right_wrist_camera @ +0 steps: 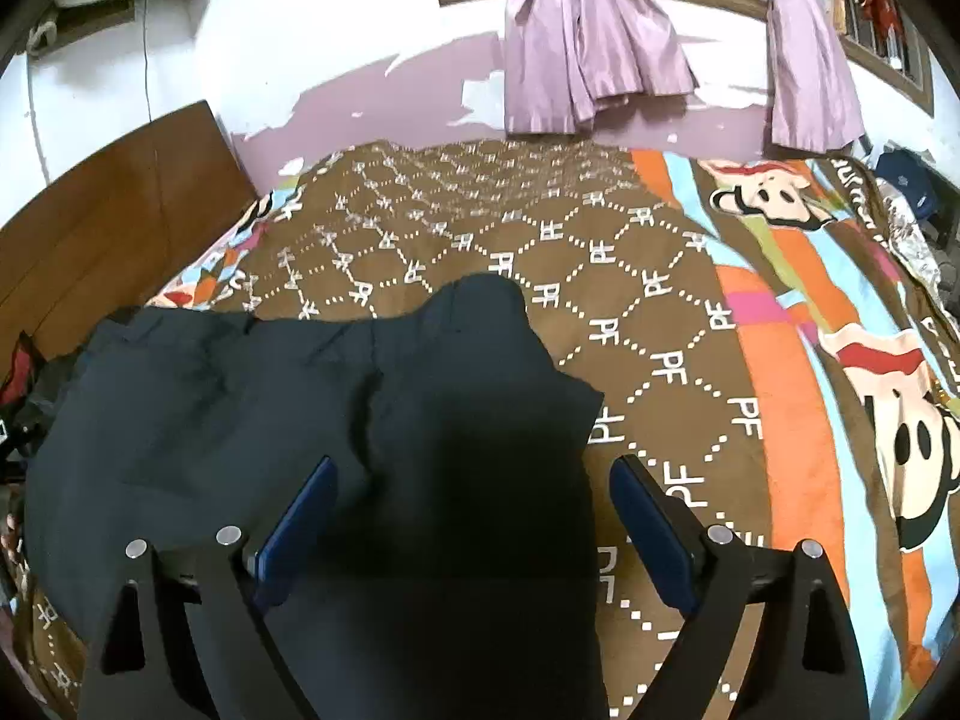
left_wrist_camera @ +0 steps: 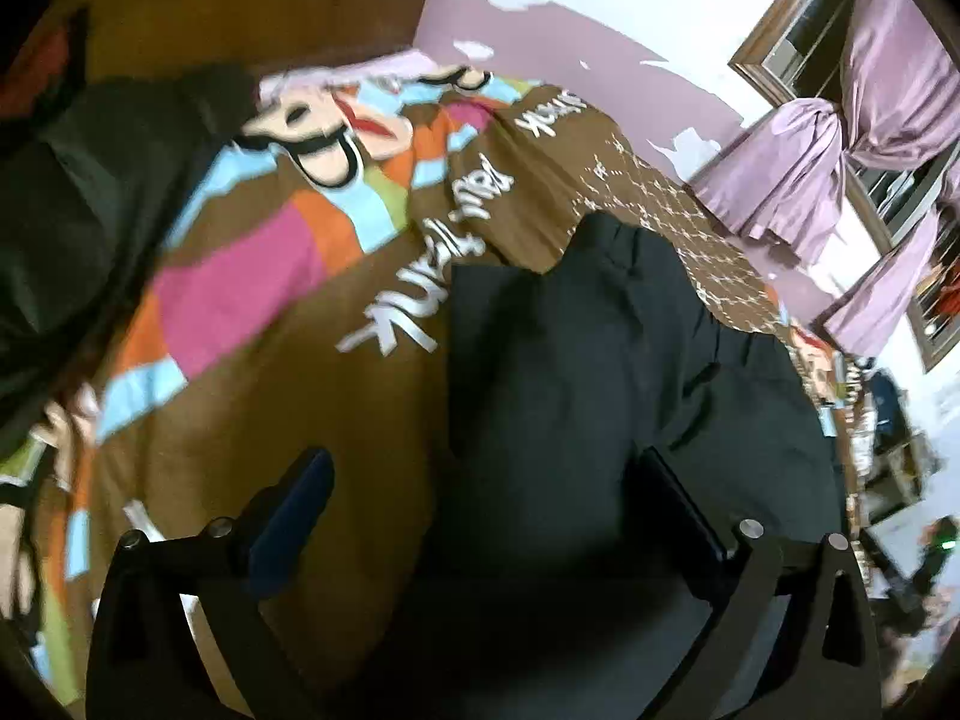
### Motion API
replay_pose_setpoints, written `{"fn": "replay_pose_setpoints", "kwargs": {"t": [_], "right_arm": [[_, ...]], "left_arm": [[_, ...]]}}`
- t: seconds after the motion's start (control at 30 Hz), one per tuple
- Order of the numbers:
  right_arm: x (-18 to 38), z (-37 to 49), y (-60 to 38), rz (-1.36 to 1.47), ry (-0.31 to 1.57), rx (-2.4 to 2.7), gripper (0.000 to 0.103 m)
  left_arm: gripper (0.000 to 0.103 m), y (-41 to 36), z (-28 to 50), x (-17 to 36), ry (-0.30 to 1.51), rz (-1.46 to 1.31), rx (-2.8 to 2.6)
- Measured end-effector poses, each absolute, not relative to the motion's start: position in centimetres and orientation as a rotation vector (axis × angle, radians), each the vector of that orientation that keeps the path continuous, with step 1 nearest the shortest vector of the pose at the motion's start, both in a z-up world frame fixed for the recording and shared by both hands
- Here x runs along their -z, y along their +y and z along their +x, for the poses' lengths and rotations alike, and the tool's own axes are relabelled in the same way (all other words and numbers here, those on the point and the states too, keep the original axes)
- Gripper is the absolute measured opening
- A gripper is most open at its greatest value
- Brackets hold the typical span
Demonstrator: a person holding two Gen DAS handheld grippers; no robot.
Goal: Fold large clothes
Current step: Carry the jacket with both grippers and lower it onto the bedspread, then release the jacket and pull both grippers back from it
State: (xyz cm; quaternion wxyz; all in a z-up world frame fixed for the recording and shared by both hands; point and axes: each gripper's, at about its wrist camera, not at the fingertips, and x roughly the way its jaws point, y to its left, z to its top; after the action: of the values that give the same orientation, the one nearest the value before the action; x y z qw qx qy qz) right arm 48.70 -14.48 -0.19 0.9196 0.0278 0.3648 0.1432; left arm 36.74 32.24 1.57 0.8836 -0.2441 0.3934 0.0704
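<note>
A large dark navy garment (right_wrist_camera: 312, 396) lies spread on the patterned brown bedcover (right_wrist_camera: 660, 324), its far edge bunched into a hump. My right gripper (right_wrist_camera: 474, 480) hovers open just above the garment's near right part, blue pads wide apart with nothing between them. The same dark garment (left_wrist_camera: 600, 372) fills the lower middle of the left wrist view. Above its left edge hangs my left gripper (left_wrist_camera: 486, 468), open and empty; this view is blurred.
The bedcover (left_wrist_camera: 288, 312) carries coloured stripes and cartoon faces. A wooden headboard (right_wrist_camera: 102, 216) stands at the left. Purple curtains (right_wrist_camera: 582, 42) hang on the far wall. Dark clothing (left_wrist_camera: 90, 222) and a hand (left_wrist_camera: 66, 426) show at the left. Clutter (left_wrist_camera: 888, 456) lies beyond the bed.
</note>
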Motion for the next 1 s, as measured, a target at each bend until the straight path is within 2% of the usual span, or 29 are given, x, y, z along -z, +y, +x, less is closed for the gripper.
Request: {"fn": "replay_pose_setpoints", "kwargs": {"t": [0.2, 0.7, 1.0], "right_arm": [[-2.4, 46.4, -14.1, 0.074, 0.717, -0.297, 0.097], [-9.6, 36.7, -11.3, 0.115, 0.683, -0.381, 0.099], [-12.5, 31.5, -9.9, 0.090, 0.692, -0.426, 0.099]], "left_arm": [[0.101, 29.7, 35.1, -4.3, 0.752, -0.399, -0.173], [0.101, 21.0, 27.7, -13.6, 0.622, -0.163, 0.002], [0.101, 20.3, 23.5, -15.9, 0.607, -0.114, 0.041]]}}
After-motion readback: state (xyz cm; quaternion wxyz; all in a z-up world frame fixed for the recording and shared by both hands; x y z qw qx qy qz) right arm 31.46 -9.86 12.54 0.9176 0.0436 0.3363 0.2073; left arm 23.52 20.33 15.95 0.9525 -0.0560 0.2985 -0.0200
